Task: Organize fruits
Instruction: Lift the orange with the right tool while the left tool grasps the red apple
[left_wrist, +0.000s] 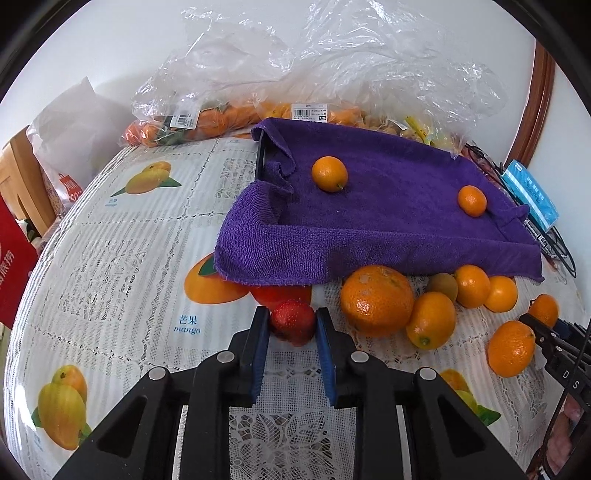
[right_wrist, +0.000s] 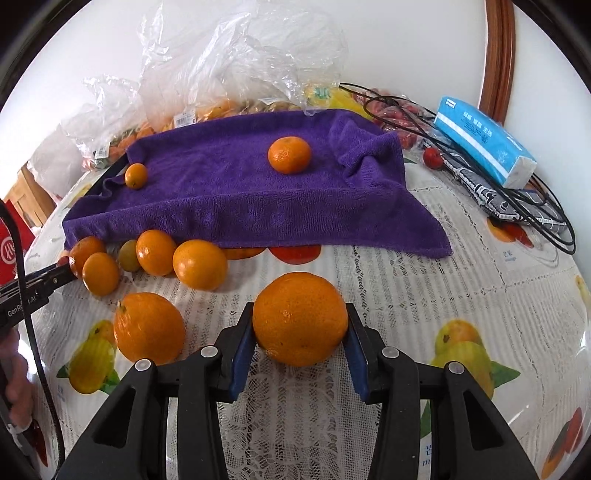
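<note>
A purple towel is lying over a white lace-patterned tablecloth printed with yellow mangoes, carrying orange citrus; blue pads are pinching a red strawberry.

Both views ride on hand-held grippers and look forward and down along the jaws, close over the tabletop. The left wrist view faces the purple towel at 12 o'clock; the right wrist view sits further right, facing the same towel. Both share the towel, its two oranges, and the plastic bags behind.
</note>
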